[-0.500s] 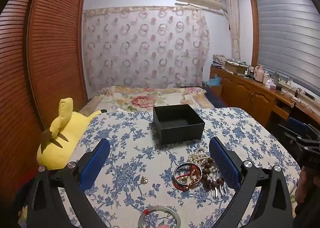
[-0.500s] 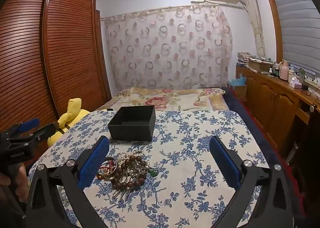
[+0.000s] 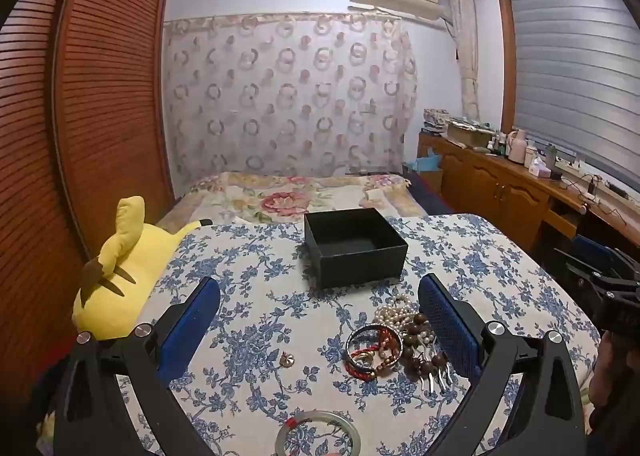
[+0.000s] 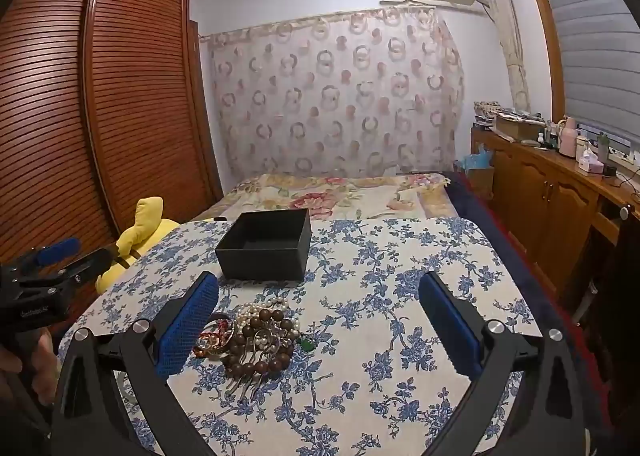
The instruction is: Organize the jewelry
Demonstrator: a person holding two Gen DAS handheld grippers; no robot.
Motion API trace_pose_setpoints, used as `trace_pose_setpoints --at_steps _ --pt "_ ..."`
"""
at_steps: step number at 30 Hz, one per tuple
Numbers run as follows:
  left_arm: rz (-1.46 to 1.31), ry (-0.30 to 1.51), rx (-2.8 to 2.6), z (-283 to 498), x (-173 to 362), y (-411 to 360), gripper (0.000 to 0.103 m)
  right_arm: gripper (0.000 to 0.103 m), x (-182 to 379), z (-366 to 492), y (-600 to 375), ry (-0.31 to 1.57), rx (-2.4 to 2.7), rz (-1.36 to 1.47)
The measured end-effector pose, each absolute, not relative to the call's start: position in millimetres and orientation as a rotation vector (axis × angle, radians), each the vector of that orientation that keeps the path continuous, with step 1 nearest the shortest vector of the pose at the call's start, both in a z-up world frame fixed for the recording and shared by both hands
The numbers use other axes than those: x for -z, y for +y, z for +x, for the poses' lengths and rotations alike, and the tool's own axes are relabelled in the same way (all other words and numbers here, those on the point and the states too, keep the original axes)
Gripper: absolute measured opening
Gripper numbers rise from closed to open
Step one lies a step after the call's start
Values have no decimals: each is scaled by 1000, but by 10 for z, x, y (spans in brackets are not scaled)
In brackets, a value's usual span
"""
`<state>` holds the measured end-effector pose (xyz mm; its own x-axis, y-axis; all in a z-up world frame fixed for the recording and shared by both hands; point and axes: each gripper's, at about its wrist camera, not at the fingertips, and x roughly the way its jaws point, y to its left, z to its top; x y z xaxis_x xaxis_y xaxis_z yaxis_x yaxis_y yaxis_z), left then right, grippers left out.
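A heap of jewelry (image 3: 400, 340) lies on the floral tablecloth: pearls, brown wooden beads, red and dark bangles, metal hairpins. It also shows in the right wrist view (image 4: 256, 340). A small gold piece (image 3: 287, 359) lies apart to its left, and a pale green bangle (image 3: 318, 434) lies near the front edge. An open, empty black box (image 3: 354, 246) stands behind the heap; it also shows in the right wrist view (image 4: 266, 245). My left gripper (image 3: 320, 320) is open and empty above the table, the heap by its right finger. My right gripper (image 4: 320, 320) is open and empty, the heap by its left finger.
A yellow plush toy (image 3: 120, 268) lies at the table's left edge. The table (image 4: 400, 276) has a blue floral cloth. A bed (image 3: 300, 196) lies beyond it, a wooden wardrobe on the left, wooden cabinets (image 4: 560, 192) on the right.
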<state>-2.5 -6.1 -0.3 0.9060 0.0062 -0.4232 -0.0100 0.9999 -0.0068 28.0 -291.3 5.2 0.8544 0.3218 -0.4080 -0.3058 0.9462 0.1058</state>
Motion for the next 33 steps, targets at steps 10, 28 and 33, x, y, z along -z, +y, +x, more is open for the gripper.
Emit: trace_pose_setpoints --at_steps 10,28,33 --pt "-15 427 -3 -82 13 -125 96 101 -6 277 -2935 441 -331 42" --pt "-9 430 6 -41 -14 -84 96 101 4 288 -2944 444 -332 46" --pt "-12 430 7 -46 -10 -62 96 101 11 288 -2948 444 -331 45"
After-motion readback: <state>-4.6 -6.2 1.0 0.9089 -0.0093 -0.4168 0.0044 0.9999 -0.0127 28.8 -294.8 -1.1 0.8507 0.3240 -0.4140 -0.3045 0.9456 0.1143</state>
